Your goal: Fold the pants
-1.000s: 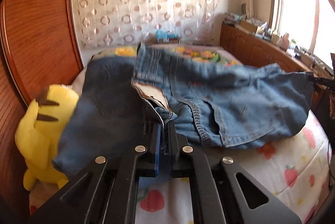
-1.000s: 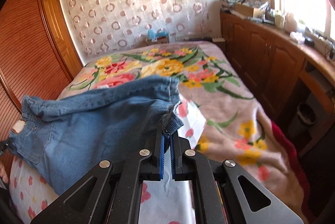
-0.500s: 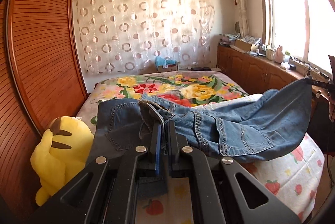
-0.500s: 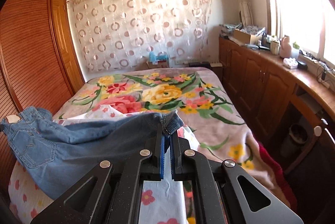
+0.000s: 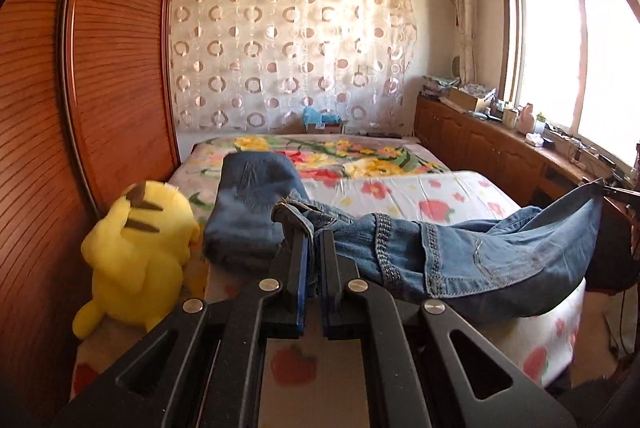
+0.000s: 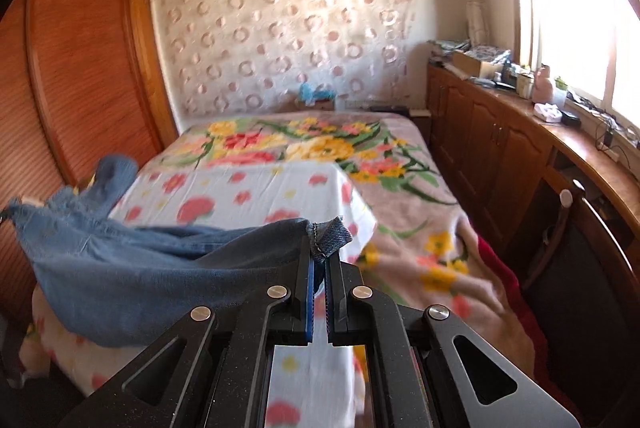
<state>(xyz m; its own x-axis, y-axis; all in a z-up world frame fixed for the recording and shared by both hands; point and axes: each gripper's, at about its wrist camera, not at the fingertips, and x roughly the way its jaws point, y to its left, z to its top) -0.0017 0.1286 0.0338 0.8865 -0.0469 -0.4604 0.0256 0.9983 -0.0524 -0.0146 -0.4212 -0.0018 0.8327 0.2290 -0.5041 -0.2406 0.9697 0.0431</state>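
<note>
A pair of blue denim jeans (image 5: 460,252) hangs stretched in the air over the front of the bed, sagging in the middle. My left gripper (image 5: 314,236) is shut on the waistband end. My right gripper (image 6: 319,250) is shut on the leg hem (image 6: 328,234), and the jeans (image 6: 140,260) run off to its left. One darker leg (image 5: 248,204) trails over the bed beside the left gripper. The far tip of the jeans reaches the right gripper in the left wrist view (image 5: 616,190).
The bed has a white strawberry-print sheet (image 5: 420,196) in front and a floral blanket (image 6: 320,144) behind. A yellow plush toy (image 5: 140,252) sits at the bed's left against the wooden wardrobe (image 5: 112,68). Wooden cabinets (image 6: 520,156) line the right wall under the window.
Both grippers have pulled back toward the foot of the bed and dropped lower with the jeans. The jeans have gone from spread over the bed to a flatter, stretched band.
</note>
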